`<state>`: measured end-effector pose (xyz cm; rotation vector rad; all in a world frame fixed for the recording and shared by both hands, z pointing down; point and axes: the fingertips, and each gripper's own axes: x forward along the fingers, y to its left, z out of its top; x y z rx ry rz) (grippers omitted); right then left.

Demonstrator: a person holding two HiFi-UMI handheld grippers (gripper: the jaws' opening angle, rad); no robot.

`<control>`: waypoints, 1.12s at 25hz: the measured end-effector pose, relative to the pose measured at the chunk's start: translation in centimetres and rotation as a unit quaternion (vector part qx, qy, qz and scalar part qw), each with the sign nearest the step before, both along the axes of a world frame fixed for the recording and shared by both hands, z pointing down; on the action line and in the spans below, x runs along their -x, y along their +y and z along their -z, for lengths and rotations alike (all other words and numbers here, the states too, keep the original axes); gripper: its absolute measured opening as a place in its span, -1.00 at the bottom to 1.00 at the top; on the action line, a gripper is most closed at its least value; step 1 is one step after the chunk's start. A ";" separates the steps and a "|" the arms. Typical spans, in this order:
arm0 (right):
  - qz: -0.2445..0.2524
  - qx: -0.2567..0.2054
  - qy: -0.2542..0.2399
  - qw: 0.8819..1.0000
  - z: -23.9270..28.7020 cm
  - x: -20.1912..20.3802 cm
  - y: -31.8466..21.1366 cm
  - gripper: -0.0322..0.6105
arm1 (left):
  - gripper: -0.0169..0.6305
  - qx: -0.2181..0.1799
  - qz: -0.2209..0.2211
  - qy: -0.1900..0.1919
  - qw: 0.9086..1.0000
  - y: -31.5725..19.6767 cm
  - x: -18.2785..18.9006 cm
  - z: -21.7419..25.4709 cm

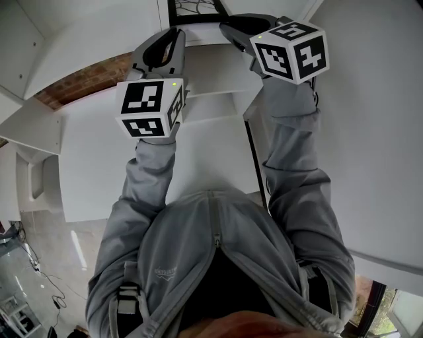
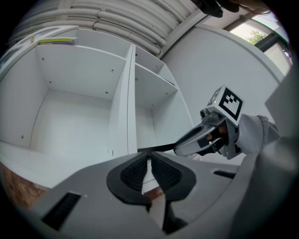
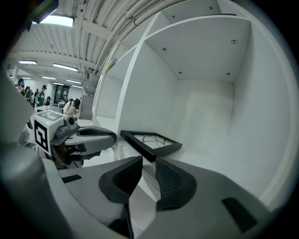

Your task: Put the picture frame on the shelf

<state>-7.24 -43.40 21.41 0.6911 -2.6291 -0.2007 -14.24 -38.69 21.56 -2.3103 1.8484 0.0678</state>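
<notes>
The black picture frame (image 3: 152, 140) lies flat on the floor of a white shelf compartment (image 3: 205, 116), its glass facing up. My right gripper (image 3: 148, 161) stands open just short of the frame's near edge, with nothing between its pads. In the head view the frame (image 1: 195, 10) shows at the top edge, with the right gripper (image 1: 228, 28) below it and the left gripper (image 1: 177, 33) by its left corner. My left gripper (image 2: 149, 158) has its jaws a narrow slit apart, empty. From there the frame (image 2: 156, 148) is a thin black line leading to the right gripper (image 2: 181, 148).
The shelf is a white unit of open cubbies (image 2: 84, 107) split by a vertical divider (image 2: 124, 107). Red brick floor (image 1: 86, 79) shows at the left. People stand far off in the hall (image 3: 72, 107). A window (image 2: 252, 32) is high on the right.
</notes>
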 end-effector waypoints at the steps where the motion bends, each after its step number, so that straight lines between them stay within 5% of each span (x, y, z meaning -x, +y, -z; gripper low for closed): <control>1: -0.003 -0.002 0.008 1.000 0.0 0.0 0.0 -0.59 | -0.84 0.001 -0.002 -0.001 1.000 0.1 0.0 0.0; 7: -0.011 0.003 0.037 0.999 0.2 -0.1 0.1 -0.58 | -0.84 0.000 -0.007 0.001 1.000 1.2 -0.5 0.1; 13: -0.026 0.027 -0.031 0.999 0.0 -0.1 0.1 -0.59 | -0.84 0.004 -0.013 0.003 1.000 2.0 -0.7 -0.3; 17: -0.055 -0.002 -0.072 0.996 0.4 -0.7 0.4 -0.59 | -0.84 0.005 -0.014 0.005 1.000 2.7 -0.9 -0.5; 23: -0.116 -0.067 -0.202 0.970 1.3 -2.3 3.4 -0.70 | -0.86 -0.001 -0.002 0.001 1.000 3.5 -1.0 -0.6; 28: -0.130 -0.121 -0.237 0.955 1.3 -3.3 7.7 -0.79 | -0.92 -0.006 -0.003 -0.007 1.000 5.4 -1.9 -0.6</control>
